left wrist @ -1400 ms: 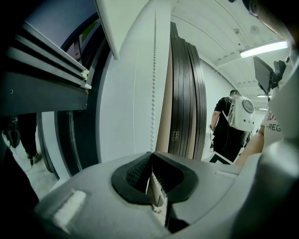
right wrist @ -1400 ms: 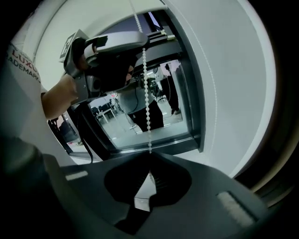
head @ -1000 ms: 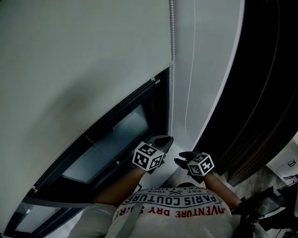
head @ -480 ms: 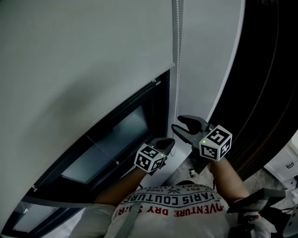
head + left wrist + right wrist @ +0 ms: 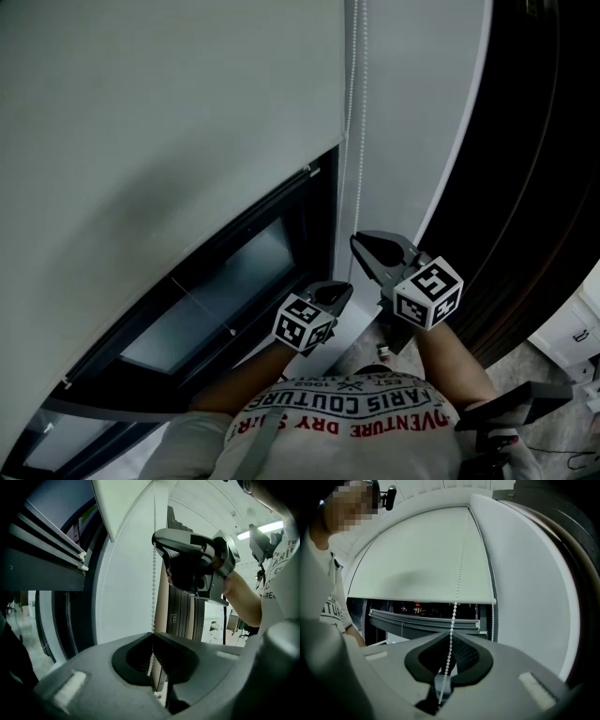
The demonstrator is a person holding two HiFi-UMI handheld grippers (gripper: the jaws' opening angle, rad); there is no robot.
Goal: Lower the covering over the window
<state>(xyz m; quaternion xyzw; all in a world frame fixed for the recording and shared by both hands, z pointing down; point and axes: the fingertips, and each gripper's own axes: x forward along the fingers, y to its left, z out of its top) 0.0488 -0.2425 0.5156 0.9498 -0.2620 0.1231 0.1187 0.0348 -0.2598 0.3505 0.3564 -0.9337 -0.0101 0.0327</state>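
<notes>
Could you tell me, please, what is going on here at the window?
A person is working the blind by its bead chain, with a gripper in each hand. The left gripper is shut on the chain low down. The right gripper, higher up, has just been closing its fingers, and they now pinch the chain too. The blind covers the upper part of the window; the lower part is uncovered.
</notes>
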